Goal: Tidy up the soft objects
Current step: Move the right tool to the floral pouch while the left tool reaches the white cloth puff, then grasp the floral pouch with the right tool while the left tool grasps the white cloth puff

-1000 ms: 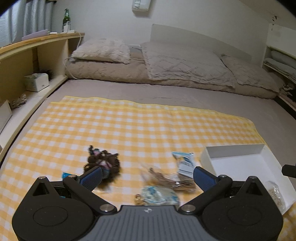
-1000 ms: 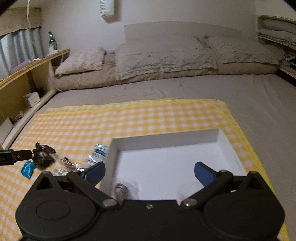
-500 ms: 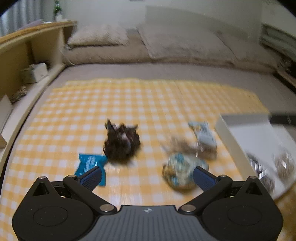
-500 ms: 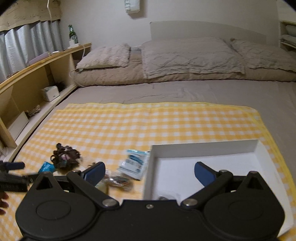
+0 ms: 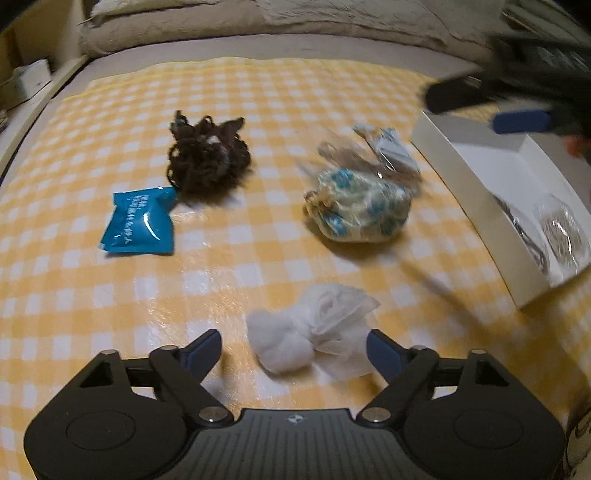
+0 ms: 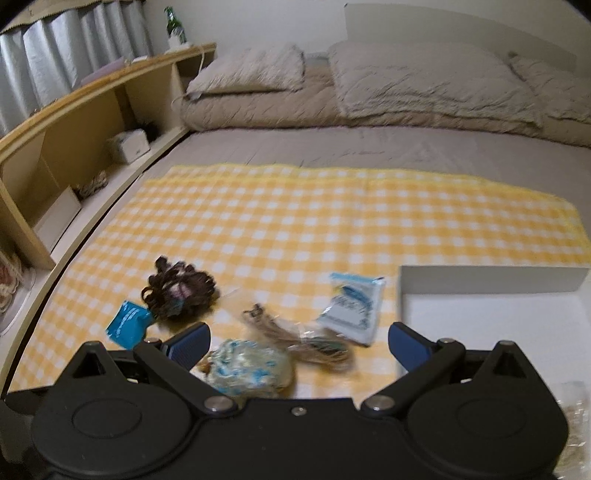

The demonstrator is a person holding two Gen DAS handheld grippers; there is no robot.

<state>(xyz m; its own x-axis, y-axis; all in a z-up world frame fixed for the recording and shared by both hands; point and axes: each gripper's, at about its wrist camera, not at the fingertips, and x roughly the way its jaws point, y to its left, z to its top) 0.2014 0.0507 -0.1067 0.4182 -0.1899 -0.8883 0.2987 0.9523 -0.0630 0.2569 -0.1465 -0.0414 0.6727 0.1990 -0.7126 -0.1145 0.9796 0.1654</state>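
Note:
On the yellow checked cloth (image 5: 258, 92) lie a white cotton wad in plastic (image 5: 306, 336), a blue-and-white wrapped bundle (image 5: 358, 210), a dark brown yarn ball (image 5: 207, 155), a blue sachet (image 5: 138, 221), a bagged twine bundle (image 6: 306, 336) and a pale blue packet (image 6: 351, 306). My left gripper (image 5: 295, 347) is open, its fingers on either side of the white wad. My right gripper (image 6: 297, 339) is open and empty above the bundle (image 6: 247, 369) and twine; it shows blurred in the left wrist view (image 5: 509, 107). A white box (image 5: 476, 173) at the right holds two bagged items.
The cloth lies on a grey bed with pillows (image 6: 424, 85) at the far end. A wooden shelf unit (image 6: 74, 122) runs along the left side, with a tissue box (image 6: 129, 146) and a green bottle (image 6: 173, 26) on it.
My left gripper has dropped low and forward until the white wad lies between its fingers. My right gripper has swung left, off the white box and over the loose items.

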